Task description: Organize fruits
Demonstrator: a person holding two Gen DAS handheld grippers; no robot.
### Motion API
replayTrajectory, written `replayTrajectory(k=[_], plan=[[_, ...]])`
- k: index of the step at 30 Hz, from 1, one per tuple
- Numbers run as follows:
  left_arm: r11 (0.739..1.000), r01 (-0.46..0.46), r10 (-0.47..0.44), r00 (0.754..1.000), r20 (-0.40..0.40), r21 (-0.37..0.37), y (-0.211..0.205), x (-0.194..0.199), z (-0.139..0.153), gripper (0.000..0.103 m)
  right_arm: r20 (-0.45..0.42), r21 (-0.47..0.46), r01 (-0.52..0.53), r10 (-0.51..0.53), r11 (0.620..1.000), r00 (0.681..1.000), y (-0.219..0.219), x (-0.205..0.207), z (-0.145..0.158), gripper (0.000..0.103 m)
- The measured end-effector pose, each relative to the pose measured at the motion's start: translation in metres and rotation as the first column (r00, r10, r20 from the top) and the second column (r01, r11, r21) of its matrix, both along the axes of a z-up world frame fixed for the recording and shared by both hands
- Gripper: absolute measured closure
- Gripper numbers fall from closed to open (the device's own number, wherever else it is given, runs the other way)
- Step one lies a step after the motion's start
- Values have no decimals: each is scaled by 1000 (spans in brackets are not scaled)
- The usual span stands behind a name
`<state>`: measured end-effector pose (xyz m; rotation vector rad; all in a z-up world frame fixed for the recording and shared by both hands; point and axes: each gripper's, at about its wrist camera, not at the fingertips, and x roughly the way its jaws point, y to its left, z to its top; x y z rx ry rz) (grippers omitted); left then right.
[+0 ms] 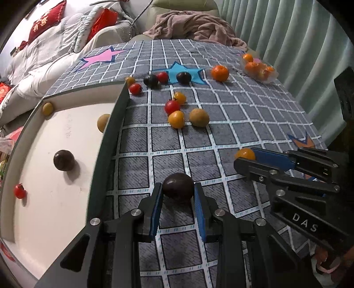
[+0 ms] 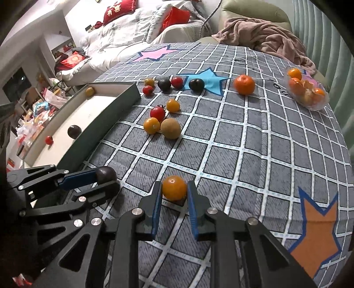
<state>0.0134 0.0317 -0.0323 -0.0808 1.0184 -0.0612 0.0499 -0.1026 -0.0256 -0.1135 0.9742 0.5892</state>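
A bed heaped with white bedding (image 2: 115, 37) and red cushions (image 2: 118, 11) is lying at the far left, and before it a shallow tray (image 2: 124, 97) with a white floor is sitting on the grey checked cloth (image 2: 254, 144), holding a few small fruits. The left gripper (image 1: 178, 196) is clenching a dark plum (image 1: 178, 186) just beside the tray while the right gripper (image 2: 173, 196) is clenching a yellow-orange tomato (image 2: 174, 187). Loose fruits are lying mid-cloth, a clear dish of oranges (image 2: 307, 90) far right by pale green curtains (image 2: 327, 33).
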Motion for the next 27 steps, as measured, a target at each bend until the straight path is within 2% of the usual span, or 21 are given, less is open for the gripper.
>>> replayTrajectory(k=[8, 11, 16, 22, 27], plan=[[999, -23, 25, 997, 70, -31, 18, -11, 36, 74, 15, 37, -28, 27, 999, 1000, 11, -4, 36, 79], [998, -51, 55, 995, 86, -42, 36, -13, 49, 74, 21, 51, -55, 54, 997, 998, 24, -4, 51, 79], [991, -135, 134, 985, 104, -1, 82, -13, 64, 74, 36, 49, -118, 116, 992, 993, 59, -2, 71, 79], [964, -264, 263, 960, 94, 1, 144, -7, 64, 74, 17, 42, -188, 187, 981, 982, 113, 12, 77, 79], [944, -328, 325, 944, 60, 36, 172, 11, 45, 74, -40, 24, -220, 221, 975, 975, 155, 31, 64, 79]])
